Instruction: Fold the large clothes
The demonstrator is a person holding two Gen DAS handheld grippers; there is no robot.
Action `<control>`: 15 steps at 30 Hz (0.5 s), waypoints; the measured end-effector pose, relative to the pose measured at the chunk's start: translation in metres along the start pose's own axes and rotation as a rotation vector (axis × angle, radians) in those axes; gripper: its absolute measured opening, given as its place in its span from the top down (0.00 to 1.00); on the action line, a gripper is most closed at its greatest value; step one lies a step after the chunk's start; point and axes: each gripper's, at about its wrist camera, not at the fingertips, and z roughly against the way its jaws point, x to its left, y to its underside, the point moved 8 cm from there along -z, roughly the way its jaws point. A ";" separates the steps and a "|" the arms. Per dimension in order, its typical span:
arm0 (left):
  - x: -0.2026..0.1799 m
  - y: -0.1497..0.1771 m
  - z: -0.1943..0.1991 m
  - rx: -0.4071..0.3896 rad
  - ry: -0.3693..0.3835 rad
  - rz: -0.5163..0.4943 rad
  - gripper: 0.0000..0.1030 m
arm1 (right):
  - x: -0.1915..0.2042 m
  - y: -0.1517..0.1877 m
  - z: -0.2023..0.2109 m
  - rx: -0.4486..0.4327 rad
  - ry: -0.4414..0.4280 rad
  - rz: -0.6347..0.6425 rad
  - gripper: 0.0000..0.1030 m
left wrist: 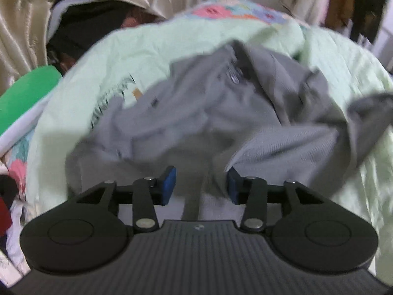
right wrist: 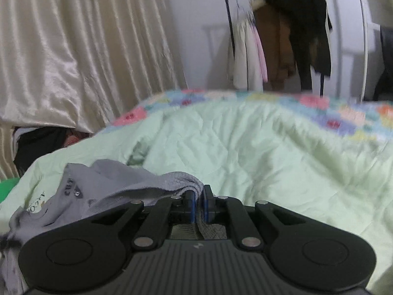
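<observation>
Your right gripper [right wrist: 199, 202] is pinching a fold of the grey garment [right wrist: 115, 186]; its jaws are sitting nearly together, cloth running between the blue pads [right wrist: 193, 207]. The rest of the garment is trailing off to the left across the pale green quilt [right wrist: 258, 147] on the bed.

Your left gripper [left wrist: 201, 185] is hovering over the crumpled garment [left wrist: 208, 113], jaws standing partly apart, nothing pressed between the pads [left wrist: 170, 184].

Dark lettering on the grey cloth is showing "CU" in the right wrist view; the rest is too folded to read. A neck label in the left wrist view is too blurred to read.

Cream curtains [right wrist: 73, 49] are hanging behind, and a clothes rack [right wrist: 282, 36] is standing by the wall.
</observation>
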 end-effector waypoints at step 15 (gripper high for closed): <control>-0.064 0.068 -0.004 -0.041 -0.101 -0.217 0.07 | 0.000 0.019 -0.004 0.043 -0.017 -0.056 0.93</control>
